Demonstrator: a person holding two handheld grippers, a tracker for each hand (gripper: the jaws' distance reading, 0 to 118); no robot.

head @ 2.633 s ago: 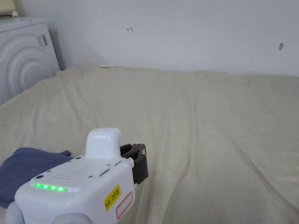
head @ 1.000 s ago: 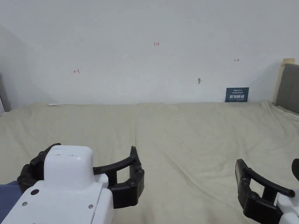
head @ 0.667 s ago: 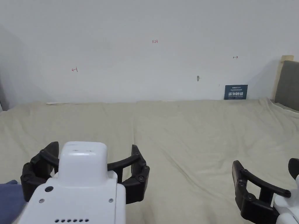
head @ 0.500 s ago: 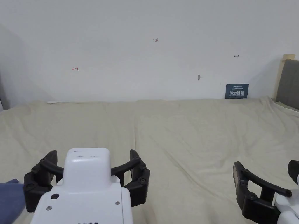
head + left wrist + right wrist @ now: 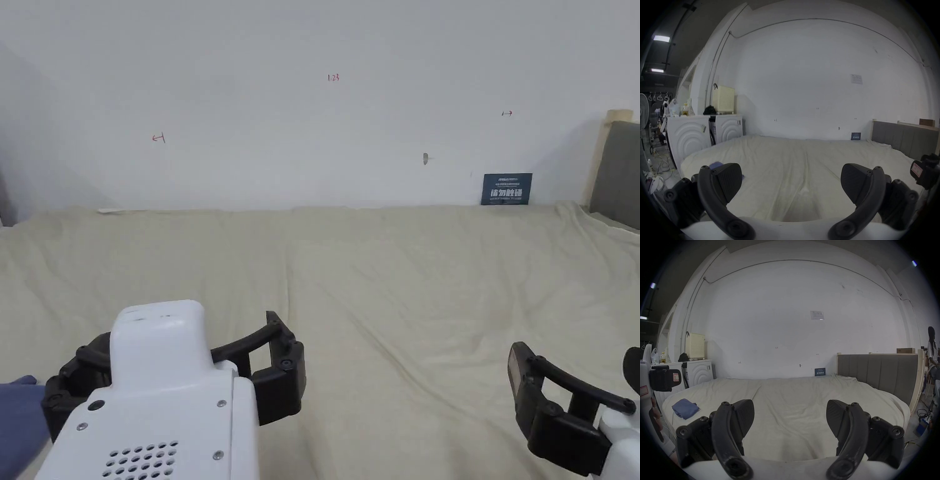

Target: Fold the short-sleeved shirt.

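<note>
Left gripper (image 5: 790,181) and right gripper (image 5: 790,416), each held low over the near edge of the bed (image 5: 387,275), jaws spread wide apart and holding nothing. Between and ahead of both pairs of jaws lies only bare, creased cream sheet. The blue shirt (image 5: 685,408) lies well off to the left of the right gripper, near the bed's left edge; in the left gripper view it shows just behind the left jaw (image 5: 716,165), and in the head view as a blue corner (image 5: 19,419) just left of that gripper. It appears already bundled into a compact packet and set aside, so the fold looks finished or nearly so; any further step would call for the left gripper to turn leftward to reach it. Beyond the bed, a small dark sign (image 5: 507,189) leans on the wall (image 5: 325,137), its writing too small to make out; faint red marks on the wall are likewise illegible.
</note>
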